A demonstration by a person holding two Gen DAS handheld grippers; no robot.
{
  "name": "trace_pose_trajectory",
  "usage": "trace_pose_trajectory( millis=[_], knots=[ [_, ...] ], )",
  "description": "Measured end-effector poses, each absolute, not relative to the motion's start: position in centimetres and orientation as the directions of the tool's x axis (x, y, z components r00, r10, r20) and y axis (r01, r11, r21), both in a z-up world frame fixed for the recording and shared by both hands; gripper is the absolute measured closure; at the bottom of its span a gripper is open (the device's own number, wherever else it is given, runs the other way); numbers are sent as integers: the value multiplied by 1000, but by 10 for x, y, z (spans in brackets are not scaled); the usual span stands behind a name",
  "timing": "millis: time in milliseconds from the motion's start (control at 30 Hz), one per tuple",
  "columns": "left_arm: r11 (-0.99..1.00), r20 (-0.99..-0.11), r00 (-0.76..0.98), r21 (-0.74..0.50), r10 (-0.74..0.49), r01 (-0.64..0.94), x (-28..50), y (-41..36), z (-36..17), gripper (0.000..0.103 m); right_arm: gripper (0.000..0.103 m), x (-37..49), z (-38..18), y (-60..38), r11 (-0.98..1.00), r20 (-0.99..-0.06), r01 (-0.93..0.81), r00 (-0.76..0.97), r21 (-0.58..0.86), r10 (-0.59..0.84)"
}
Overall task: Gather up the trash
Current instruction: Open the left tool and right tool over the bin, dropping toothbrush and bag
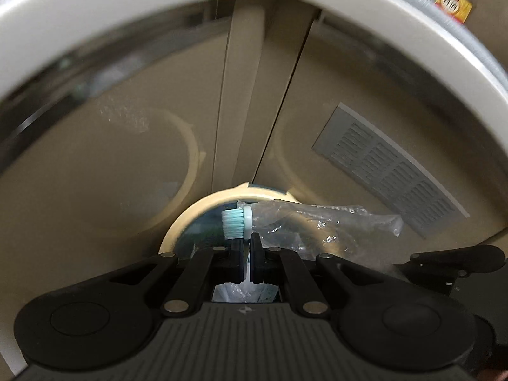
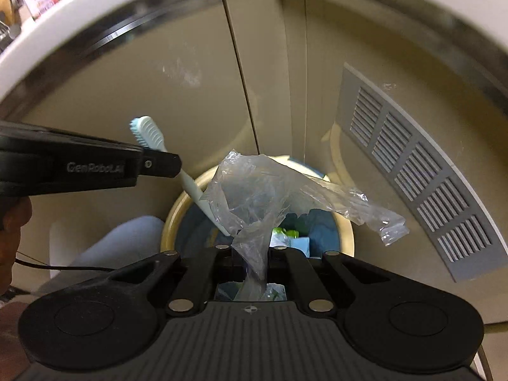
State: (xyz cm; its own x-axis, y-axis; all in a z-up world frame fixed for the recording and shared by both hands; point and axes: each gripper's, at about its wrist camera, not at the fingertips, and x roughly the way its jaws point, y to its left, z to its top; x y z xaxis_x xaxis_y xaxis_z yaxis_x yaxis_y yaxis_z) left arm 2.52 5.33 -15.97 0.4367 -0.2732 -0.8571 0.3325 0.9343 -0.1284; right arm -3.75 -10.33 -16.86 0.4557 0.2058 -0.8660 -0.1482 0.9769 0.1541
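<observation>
**Both grippers loaded, over the bin**

Left gripper [image 1: 247, 244]: jaws pressed together on the handle of a toothbrush [image 1: 236, 222]. From the left wrist view the pale handle runs down between the two black pads, and the head with its light green-blue bristles stands just above the fingertips, bristles facing left. From the right wrist view the same gripper [image 2: 176, 166] comes in from the left edge, dark body with pale lettering on its side, and the toothbrush [image 2: 149, 133] passes through its tip at a slant: head up and to the left, tail end of the handle reaching down toward the bin's mouth.

Right gripper [image 2: 250, 249]: jaws squeezed shut on a crumpled clear plastic wrapper [image 2: 254, 197]. The wrapper is pinched at a twisted lower part; the rest fans out above the fingertips, one long flap trailing off to the right. In the left wrist view the wrapper [image 1: 317, 222] shows just right of the toothbrush head, close beside it.

Bin [image 2: 346, 231]: round, cream rim, blue liner inside, sitting on the floor against beige cabinet doors [image 2: 177, 101]. Both items hang above its opening. Some green and pale scraps already lie inside.

Grey slatted vent panel [image 2: 422, 187] on the cabinet door to the right. White counter edge [image 1: 127, 6] arcs across the top. Part of a hand [image 2: 16, 222] visible at the left edge, behind the left gripper.
</observation>
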Motion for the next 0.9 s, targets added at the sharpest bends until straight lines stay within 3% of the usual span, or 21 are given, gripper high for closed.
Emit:
trace_pose_trajectory(
  millis=[500,567,633,667,700,733,900],
  knots=[
    [938,-929,311,-88,-199,336,53,38,-223,100,97,-7,-215,-95,977,-918,-139,341,161,200],
    [940,-931,311,-82,-191,332,55,38,-227,98,91,-4,-218,-95,978,-921,-138,336,157,195],
    [936,-930,318,-69,-185,345,55,35,-227,77,70,-4,-218,-97,979,-927,-135,324,153,189],
    [933,-929,321,-62,-184,355,54,35,-227,41,50,-4,-218,-97,979,-929,-133,319,154,189],
    [932,-928,328,-51,-178,359,52,34,-226,6,37,-5,-219,-97,979,-930,-132,317,153,188],
    [936,-921,352,-33,-165,351,49,36,-223,0,35,-5,-218,-97,979,-930,-135,316,152,188],
    [929,-915,370,-14,-162,371,33,43,-206,0,32,-16,-208,-100,985,-931,-129,335,111,149]
  ],
)
